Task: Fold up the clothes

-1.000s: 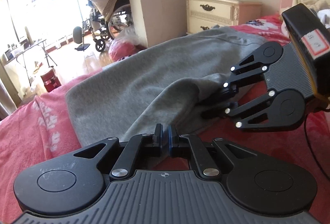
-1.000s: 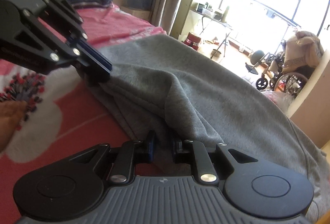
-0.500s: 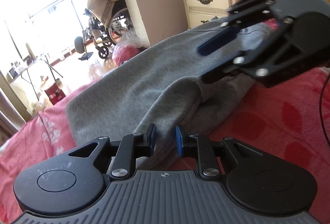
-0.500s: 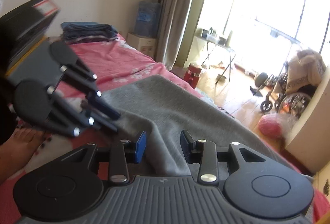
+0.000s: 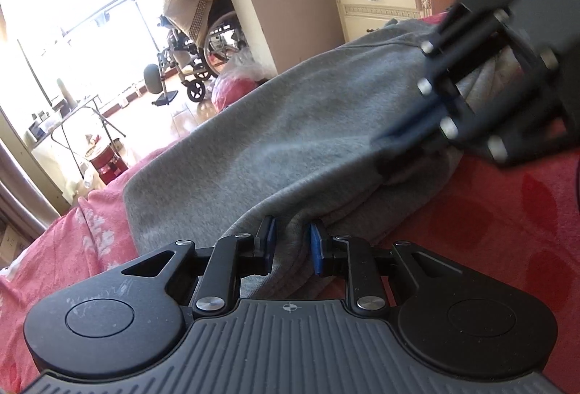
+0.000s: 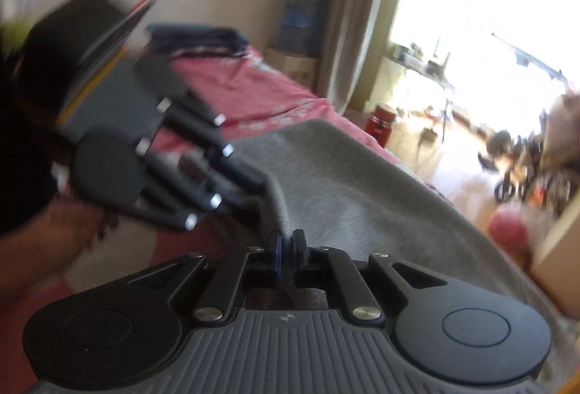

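A grey sweatshirt (image 5: 290, 125) lies spread on a red floral bedspread (image 5: 507, 231). In the left wrist view my left gripper (image 5: 291, 243) is open, its blue pads either side of a fold of the grey cloth. My right gripper (image 5: 402, 140) shows at the upper right there, blurred, pinching the cloth edge. In the right wrist view my right gripper (image 6: 286, 251) is shut on a ridge of the grey sweatshirt (image 6: 362, 198). The left gripper (image 6: 253, 191) is at the left, blurred, at the cloth edge.
A cream nightstand (image 5: 391, 2) stands beyond the bed's far side. A wheelchair (image 5: 195, 42) with a blanket and a folding table (image 5: 65, 125) stand by the bright window. Folded dark clothes (image 6: 203, 38) lie at the bed's far end. A red jar (image 6: 380, 122) is on the floor.
My left gripper, shut a second ago, has opened around the cloth. My right gripper opened, lifted, then shut on a ridge of the sweatshirt higher up.
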